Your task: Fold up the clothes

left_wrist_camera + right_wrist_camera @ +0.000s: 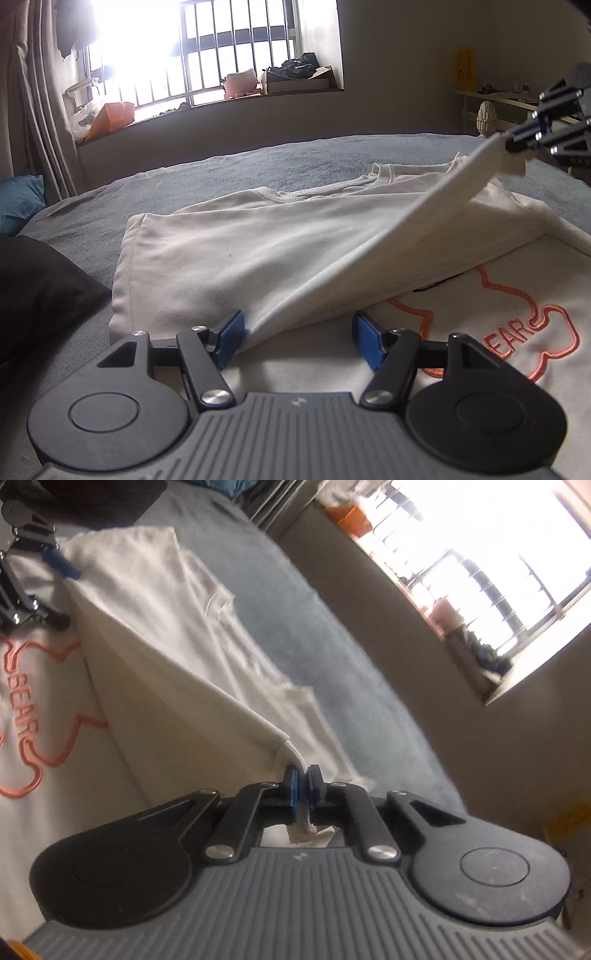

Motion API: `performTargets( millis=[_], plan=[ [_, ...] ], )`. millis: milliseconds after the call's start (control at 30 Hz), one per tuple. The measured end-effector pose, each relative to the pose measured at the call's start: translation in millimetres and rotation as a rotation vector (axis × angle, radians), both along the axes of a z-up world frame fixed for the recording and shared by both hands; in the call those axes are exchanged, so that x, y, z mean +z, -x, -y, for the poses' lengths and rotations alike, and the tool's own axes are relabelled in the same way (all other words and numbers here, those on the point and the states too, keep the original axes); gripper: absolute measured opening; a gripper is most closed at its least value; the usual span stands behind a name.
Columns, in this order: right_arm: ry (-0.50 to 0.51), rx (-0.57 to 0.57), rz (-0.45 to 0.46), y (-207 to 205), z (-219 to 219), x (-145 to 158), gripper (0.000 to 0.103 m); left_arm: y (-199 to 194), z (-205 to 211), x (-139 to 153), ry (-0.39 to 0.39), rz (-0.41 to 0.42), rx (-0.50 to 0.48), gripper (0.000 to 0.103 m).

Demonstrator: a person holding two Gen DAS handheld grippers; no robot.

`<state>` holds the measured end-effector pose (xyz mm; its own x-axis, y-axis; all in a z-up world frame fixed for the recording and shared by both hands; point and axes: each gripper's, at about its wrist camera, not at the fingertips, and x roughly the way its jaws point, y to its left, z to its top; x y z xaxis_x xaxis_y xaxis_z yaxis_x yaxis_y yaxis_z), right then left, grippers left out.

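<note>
A white T-shirt [258, 251] with an orange bear outline and the word BEAR [517, 332] lies on a grey bed [221, 170]. One side is folded over the print. My left gripper [299, 341] is open and low over the shirt's near edge, with the fold's corner lying against its left blue pad [231, 338]. My right gripper [303, 786] is shut on the T-shirt's edge [291, 753] and holds it taut, off the bed. In the left wrist view, the right gripper [517, 142] is at the upper right. The left gripper [62, 590] is at the right wrist view's top left.
A black cloth or pillow [37, 288] and a blue pillow [18, 203] lie left of the shirt. Behind the bed is a barred window [207, 55] with a cluttered sill [280, 81], a curtain [37, 110] to the left and a shelf [498, 99] to the right.
</note>
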<state>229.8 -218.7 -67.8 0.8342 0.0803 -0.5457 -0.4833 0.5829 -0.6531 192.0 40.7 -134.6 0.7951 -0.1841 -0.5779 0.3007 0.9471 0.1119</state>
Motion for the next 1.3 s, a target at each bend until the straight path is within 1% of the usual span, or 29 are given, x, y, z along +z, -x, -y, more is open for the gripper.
performTargets(
  millis=[33,67,100,200,267,300,333,367,400,467,533,600,633,700,800,867,933,967,1000,1033,1100,1167,1233,1267,1300],
  plan=[
    [0.024,0.020,0.037,3,-1,2,0.004,0,0,0,-0.001,0.000,0.000,0.066],
    [0.060,0.039,0.055,7,-1,-3,0.004,0,0,0,-0.002,0.001,0.000,0.066],
    [0.101,0.051,0.040,10,0,-13,0.004,0,0,0,-0.001,0.001,0.000,0.066],
    [0.244,0.077,-0.088,18,9,-57,0.004,1,0,0,-0.002,0.001,-0.001,0.066],
    [0.320,0.079,-0.115,25,11,-80,0.004,1,0,0,-0.004,0.001,-0.001,0.066],
    [0.339,0.076,-0.083,28,13,-83,0.006,0,0,0,-0.004,0.000,-0.001,0.066],
    [0.347,0.059,-0.060,29,14,-83,0.011,0,0,0,-0.004,0.000,-0.001,0.066],
    [0.337,0.031,-0.050,28,18,-79,0.019,0,0,0,-0.004,-0.001,-0.001,0.066],
    [0.323,0.002,-0.041,26,22,-75,0.021,0,-1,0,-0.003,-0.001,-0.001,0.066],
    [0.240,-0.070,-0.039,23,37,-59,0.023,0,-1,0,-0.003,-0.001,-0.002,0.066],
    [0.130,-0.154,-0.041,18,51,-41,0.022,-1,-1,0,-0.003,-0.001,-0.002,0.067],
    [-0.077,-0.228,-0.024,15,59,-13,0.021,0,-1,0,-0.002,0.000,-0.002,0.067],
    [-0.210,-0.252,-0.018,15,61,1,0.021,0,0,0,-0.003,0.000,-0.002,0.067],
    [-0.466,-0.256,-0.053,9,56,18,0.021,2,-2,2,0.008,0.004,-0.001,0.067],
    [-0.664,-0.237,-0.169,-11,39,13,0.019,5,-6,6,0.026,0.012,0.000,0.067],
    [-0.704,-0.252,-0.249,-24,29,-9,0.019,7,-8,9,0.038,0.017,0.000,0.067],
    [-0.676,-0.322,-0.335,-36,23,-38,0.019,9,-10,12,0.051,0.022,0.001,0.067],
    [-0.643,-0.368,-0.387,-38,21,-56,0.017,10,-12,13,0.057,0.025,0.001,0.067],
    [-0.668,-0.377,-0.381,-34,25,-63,0.017,12,-14,17,0.072,0.035,-0.002,0.067],
    [-0.701,-0.383,-0.370,-32,28,-62,0.017,16,-18,22,0.091,0.049,-0.007,0.067],
    [-0.709,-0.412,-0.350,-27,24,-51,0.018,18,-22,30,0.125,0.075,-0.017,0.067],
    [-0.711,-0.374,-0.317,-23,16,-38,0.018,13,-21,36,0.134,0.100,-0.017,0.067],
    [-0.744,-0.359,-0.306,-24,11,-32,0.018,0,-18,34,0.116,0.086,0.016,0.067],
    [-0.757,-0.352,-0.302,-24,8,-30,0.018,-9,-15,27,0.088,0.048,0.042,0.067],
    [-0.748,-0.357,-0.303,-28,5,-35,0.018,-19,-13,18,0.052,-0.003,0.071,0.067]
  ],
)
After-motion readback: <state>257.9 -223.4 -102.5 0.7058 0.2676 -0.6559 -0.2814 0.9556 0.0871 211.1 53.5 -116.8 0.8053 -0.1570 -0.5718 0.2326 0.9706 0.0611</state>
